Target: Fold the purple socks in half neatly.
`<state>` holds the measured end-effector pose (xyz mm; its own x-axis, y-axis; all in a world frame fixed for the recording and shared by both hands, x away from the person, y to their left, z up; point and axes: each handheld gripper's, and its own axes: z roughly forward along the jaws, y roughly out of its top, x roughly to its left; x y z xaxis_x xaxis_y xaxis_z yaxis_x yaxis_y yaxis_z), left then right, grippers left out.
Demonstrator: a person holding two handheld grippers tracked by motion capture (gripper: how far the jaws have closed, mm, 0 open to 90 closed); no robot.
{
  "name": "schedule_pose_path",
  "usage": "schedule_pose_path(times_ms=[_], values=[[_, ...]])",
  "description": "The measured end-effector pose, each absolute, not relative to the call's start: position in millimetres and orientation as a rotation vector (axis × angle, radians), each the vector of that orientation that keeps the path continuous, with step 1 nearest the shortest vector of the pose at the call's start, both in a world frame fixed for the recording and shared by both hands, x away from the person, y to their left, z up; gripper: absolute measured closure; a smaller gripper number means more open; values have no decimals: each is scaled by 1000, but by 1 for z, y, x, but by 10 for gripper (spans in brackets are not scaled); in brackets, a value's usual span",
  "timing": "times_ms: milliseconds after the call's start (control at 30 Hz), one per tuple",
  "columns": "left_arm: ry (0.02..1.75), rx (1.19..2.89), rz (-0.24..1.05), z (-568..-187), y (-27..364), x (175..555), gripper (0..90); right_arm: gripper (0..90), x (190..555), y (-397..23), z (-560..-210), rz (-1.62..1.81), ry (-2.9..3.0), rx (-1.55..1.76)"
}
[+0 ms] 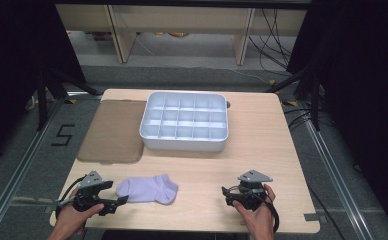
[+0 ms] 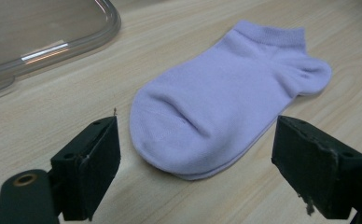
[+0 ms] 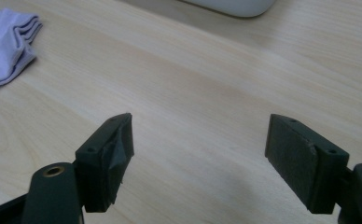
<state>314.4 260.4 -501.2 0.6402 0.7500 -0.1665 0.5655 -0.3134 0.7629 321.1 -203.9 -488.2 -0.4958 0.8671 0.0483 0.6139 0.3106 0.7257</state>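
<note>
Wood-grain counter [image 1: 262, 150], pale and rectangular, stands on a grey floor, with dark curtains at both sides and light cabinet legs and loose cables beyond its far edge. Near the far edge, about midway along, sits a white divided tray [image 1: 184, 142] with rows of small compartments. Just beside it, toward the far left corner, lies a translucent brownish lid [image 1: 113, 131], flat on the wood; its rounded clear rim [image 2: 53, 49] shows in the left gripper view.

A lilac ankle sock [image 1: 148, 189] lies flat near the near edge, left of the middle, its toe toward the left and its cuff toward the right.

The left hand-held gripper [image 1: 117, 202] is held low at the near left corner, pointing right at the sock's toe. Its jaws are released and stand wide; in the left gripper view the sock [image 2: 226, 98] lies just ahead of the gap between them, and the pads do not press on it.

The right hand-held gripper [image 1: 225, 196] rests near the near edge toward the right corner, well apart from the sock, pointing left. Its jaws are also released, with bare wood between them.
</note>
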Motion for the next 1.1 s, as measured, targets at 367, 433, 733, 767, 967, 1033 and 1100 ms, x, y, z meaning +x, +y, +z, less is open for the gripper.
schedule_pose_path(times_ms=[367, 433, 733, 767, 967, 1033, 1100], values=[[1036, 2000, 259, -501, 256, 313, 147, 359, 318, -191, -483, 1029, 2279, 1220], [1016, 2014, 258, -500, 256, 313, 147, 378, 318, -186, -483, 1045, 2285, 1206], [1002, 2018, 254, -501, 253, 312, 147, 461, 321, -158, -480, 1137, 2397, 1157], [1004, 2016, 254, -501, 253, 312, 147, 471, 321, -153, -482, 1144, 2404, 1130], [1020, 1998, 248, -501, 252, 312, 148, 611, 321, -131, -479, 1174, 2446, 1060], [1014, 1997, 248, -501, 252, 312, 148, 663, 322, -125, -478, 1184, 2460, 1041], [1013, 1991, 252, -501, 252, 313, 148, 716, 323, -119, -478, 1186, 2470, 1007]])
